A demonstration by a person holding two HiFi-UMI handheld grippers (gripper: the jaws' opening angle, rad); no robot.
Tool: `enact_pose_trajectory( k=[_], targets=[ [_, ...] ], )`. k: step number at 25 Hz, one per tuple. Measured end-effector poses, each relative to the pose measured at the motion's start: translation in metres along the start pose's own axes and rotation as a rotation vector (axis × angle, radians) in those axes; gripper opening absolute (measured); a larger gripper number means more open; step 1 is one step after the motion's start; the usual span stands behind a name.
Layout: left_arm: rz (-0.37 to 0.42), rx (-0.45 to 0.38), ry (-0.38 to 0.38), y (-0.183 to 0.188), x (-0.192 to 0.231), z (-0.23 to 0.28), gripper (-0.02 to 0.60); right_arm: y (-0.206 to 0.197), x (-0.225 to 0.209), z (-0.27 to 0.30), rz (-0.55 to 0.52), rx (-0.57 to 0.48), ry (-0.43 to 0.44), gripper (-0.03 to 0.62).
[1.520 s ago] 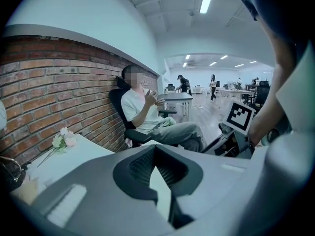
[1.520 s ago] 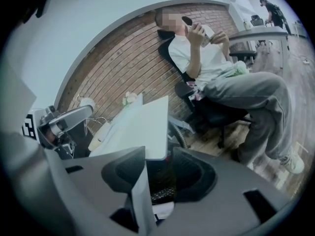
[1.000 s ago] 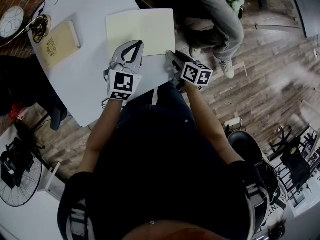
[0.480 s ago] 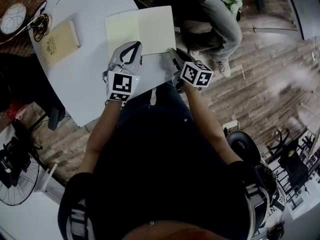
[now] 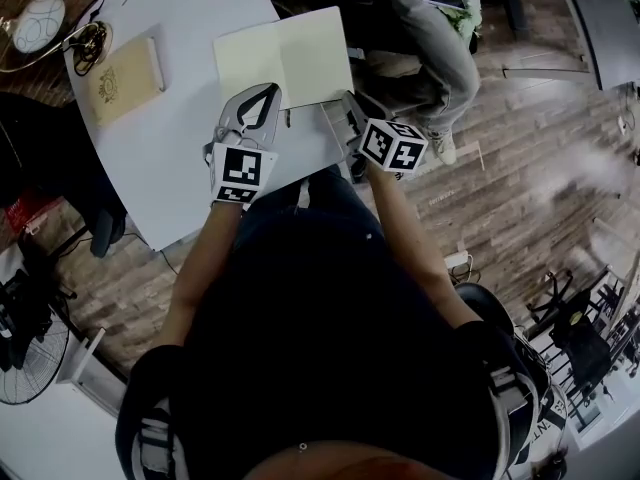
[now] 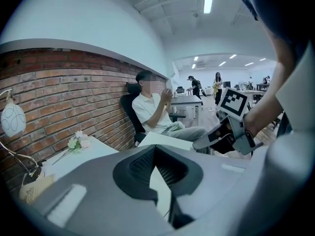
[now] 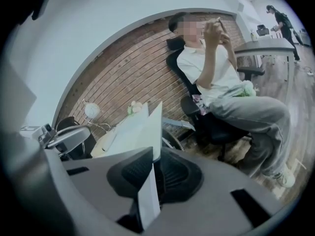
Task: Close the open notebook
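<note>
White table (image 5: 175,158) — blank notebook (image 5: 290,58) open; right jaws just clamped edge, left jaws together.

Lying on the one white table (image 5: 190,158): two notebooks, being one open notebook (image 5: 285,60) and one closed tan notebook (image 5: 125,79); one globe lamp (image 5: 38,23); one flower sprig (image 6: 78,142). Showing at its near edge: two grippers, left gripper (image 5: 268,96) and right gripper (image 5: 347,108). Sitting beyond it: one person (image 5: 440,38).
</note>
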State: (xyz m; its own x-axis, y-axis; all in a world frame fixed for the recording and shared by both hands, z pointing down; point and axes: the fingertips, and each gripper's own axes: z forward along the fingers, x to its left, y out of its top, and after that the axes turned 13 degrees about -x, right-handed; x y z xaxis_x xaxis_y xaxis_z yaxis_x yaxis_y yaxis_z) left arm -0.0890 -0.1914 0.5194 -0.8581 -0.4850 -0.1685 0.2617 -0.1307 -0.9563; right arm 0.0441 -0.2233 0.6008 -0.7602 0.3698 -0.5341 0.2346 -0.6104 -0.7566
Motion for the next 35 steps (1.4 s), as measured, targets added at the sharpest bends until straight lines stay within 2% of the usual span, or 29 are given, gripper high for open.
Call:
enact_pose_trajectory(
  k=[12,20,26,35],
  targets=[
    [0.007,-0.033,0.075,0.017,0.016,-0.018,0.006,0.024,0.013,0.003,-0.071,-0.002,-0.002,0.044],
    [0.001,-0.064,0.137,0.024,0.034,-0.034,0.006,0.037,0.032,0.007,-0.184,-0.01,0.004,0.038],
    [-0.007,-0.081,0.157,0.024,0.042,-0.048,0.006,0.045,0.053,0.008,-0.279,-0.03,0.001,0.033],
    [-0.004,-0.105,0.166,0.023,0.054,-0.067,0.006,0.047,0.078,0.007,-0.363,-0.06,-0.017,0.026]
  ],
)
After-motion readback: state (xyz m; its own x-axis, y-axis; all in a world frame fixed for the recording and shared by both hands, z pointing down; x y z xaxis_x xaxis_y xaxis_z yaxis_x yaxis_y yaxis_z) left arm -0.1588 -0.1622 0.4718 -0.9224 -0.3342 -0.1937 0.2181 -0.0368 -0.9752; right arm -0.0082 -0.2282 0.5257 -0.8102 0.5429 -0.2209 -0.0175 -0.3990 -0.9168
